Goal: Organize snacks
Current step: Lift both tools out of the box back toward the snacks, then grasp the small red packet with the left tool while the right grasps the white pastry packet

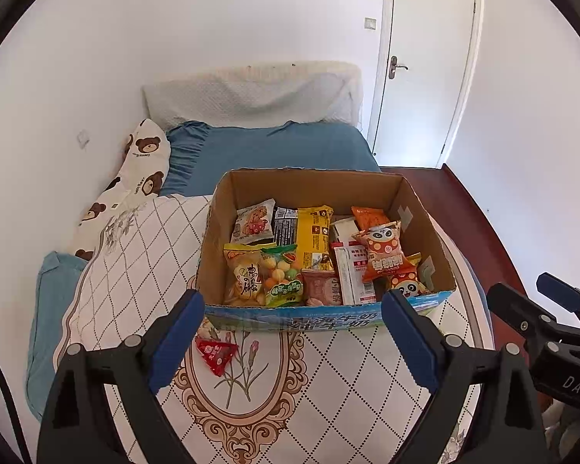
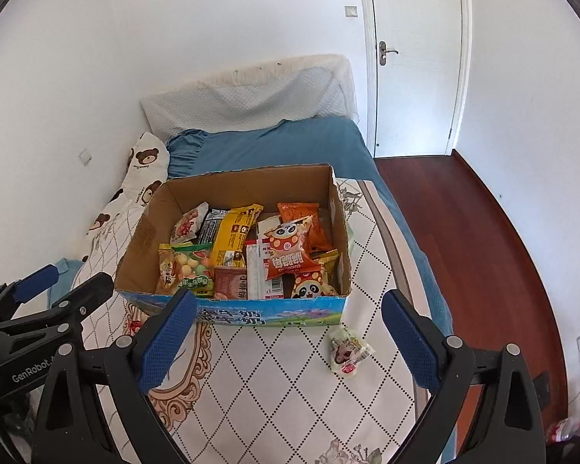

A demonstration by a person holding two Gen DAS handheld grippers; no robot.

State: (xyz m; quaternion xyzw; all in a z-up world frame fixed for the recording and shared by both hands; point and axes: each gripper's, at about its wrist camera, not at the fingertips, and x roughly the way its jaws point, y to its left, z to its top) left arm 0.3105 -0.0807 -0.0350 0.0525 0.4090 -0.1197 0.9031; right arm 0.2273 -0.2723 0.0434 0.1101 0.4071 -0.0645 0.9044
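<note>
A cardboard box point(image 1: 220, 239) point(image 2: 142, 243) stands on the bed, filled with several snack packets. A small red packet point(image 1: 216, 353) lies on the quilt in front of the box, near my left fingers. A pale green packet point(image 2: 349, 350) lies on the quilt at the box's front right corner. My left gripper point(image 1: 293, 323) is open and empty, just in front of the box. My right gripper point(image 2: 290, 324) is open and empty, also in front of the box. The left gripper also shows at the left of the right wrist view.
The box sits on a patterned white quilt point(image 1: 328, 379) over a blue sheet point(image 1: 282, 147). A bear-print pillow point(image 1: 142, 166) lies by the left wall. Red wood floor point(image 2: 464, 224) and a white door point(image 2: 413, 58) lie to the right.
</note>
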